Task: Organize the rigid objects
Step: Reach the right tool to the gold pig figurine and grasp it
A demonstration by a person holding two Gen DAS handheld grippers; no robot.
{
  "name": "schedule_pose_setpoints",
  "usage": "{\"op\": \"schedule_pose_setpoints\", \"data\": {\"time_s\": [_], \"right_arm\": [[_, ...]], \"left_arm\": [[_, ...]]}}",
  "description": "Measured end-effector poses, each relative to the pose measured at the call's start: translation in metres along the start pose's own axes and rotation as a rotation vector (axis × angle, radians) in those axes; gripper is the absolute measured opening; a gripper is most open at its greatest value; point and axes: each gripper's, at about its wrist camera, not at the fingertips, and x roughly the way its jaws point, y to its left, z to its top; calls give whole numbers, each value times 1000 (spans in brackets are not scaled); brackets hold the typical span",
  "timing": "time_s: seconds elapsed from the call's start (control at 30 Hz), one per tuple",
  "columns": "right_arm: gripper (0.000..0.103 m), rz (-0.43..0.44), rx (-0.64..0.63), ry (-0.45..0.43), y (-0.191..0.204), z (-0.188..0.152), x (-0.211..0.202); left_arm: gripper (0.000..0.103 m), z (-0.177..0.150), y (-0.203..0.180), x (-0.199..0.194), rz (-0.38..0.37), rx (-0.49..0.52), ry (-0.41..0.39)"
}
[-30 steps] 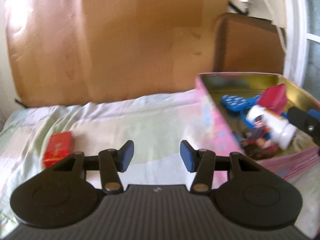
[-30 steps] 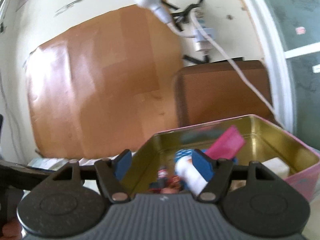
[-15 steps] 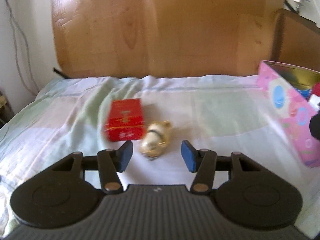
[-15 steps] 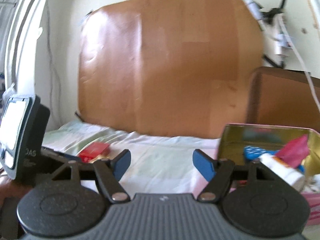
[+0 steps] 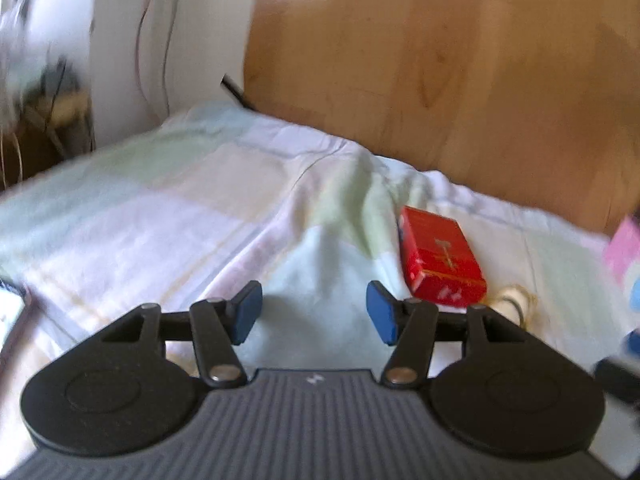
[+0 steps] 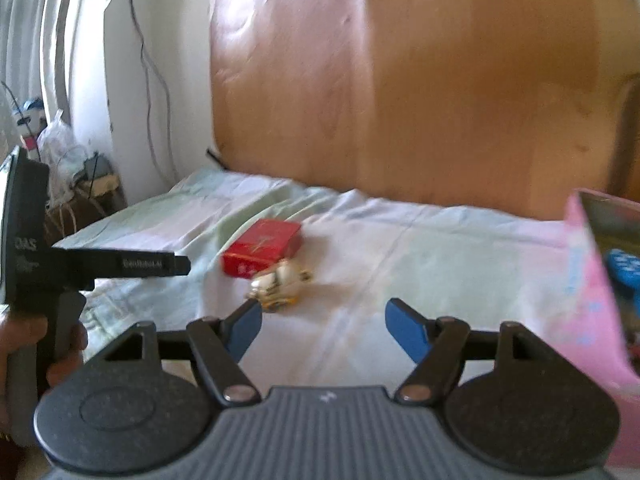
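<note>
A bed covered with a soft, rumpled sheet (image 5: 192,216) in pale green, lilac and white squares fills the scene. Behind it stands a broad, smooth headboard (image 6: 420,92) of glossy orange-brown wood.

The left gripper (image 5: 314,316) hovers low over the sheet. Its two blue, flat pads stand apart and its jaws are opening, with only bare cloth between them. Its frame is matte black plastic with two round discs and a ribbed grey plate at the base.

Just beyond its right pad lies a small red box (image 5: 440,256), a flat cardboard pack with sharp corners and pale print, resting on the sheet beside a raised fold. Touching the box's near corner is a toy (image 6: 280,280), a rounded, glossy cream and gold figure lying on its side; its details are blurred.

The right gripper (image 6: 322,330) is of the same make, and its blue pads are spread wide with nothing between them. The toy lies just past its left pad, and the box is behind the toy.

At the right edge stands a pink tin (image 6: 592,280), a rectangular box with printed sides and a shiny gold inside. Something blue with pale dots shows within it.

At the far left of the right view, a hand (image 6: 24,344) is wrapped round the grey handle of the left gripper, whose black body juts out over the bed. Thin wires hang down the white wall (image 6: 132,60) beside the headboard.
</note>
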Motion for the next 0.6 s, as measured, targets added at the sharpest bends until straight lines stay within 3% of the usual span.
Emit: {"op": "schedule_pose_setpoints", "data": {"time_s": [0.3, 0.37, 0.4, 0.6], "right_arm": [[71, 38, -72, 90, 30, 25, 70], [57, 32, -98, 136, 31, 25, 88], [46, 55, -89, 151, 30, 24, 93], [44, 70, -83, 162, 25, 6, 66]], "left_arm": [[60, -2, -7, -4, -27, 22, -29], [60, -1, -5, -2, -34, 17, -28], [60, -1, -4, -3, -37, 15, -27], [60, -3, -6, -6, -64, 40, -42]]}}
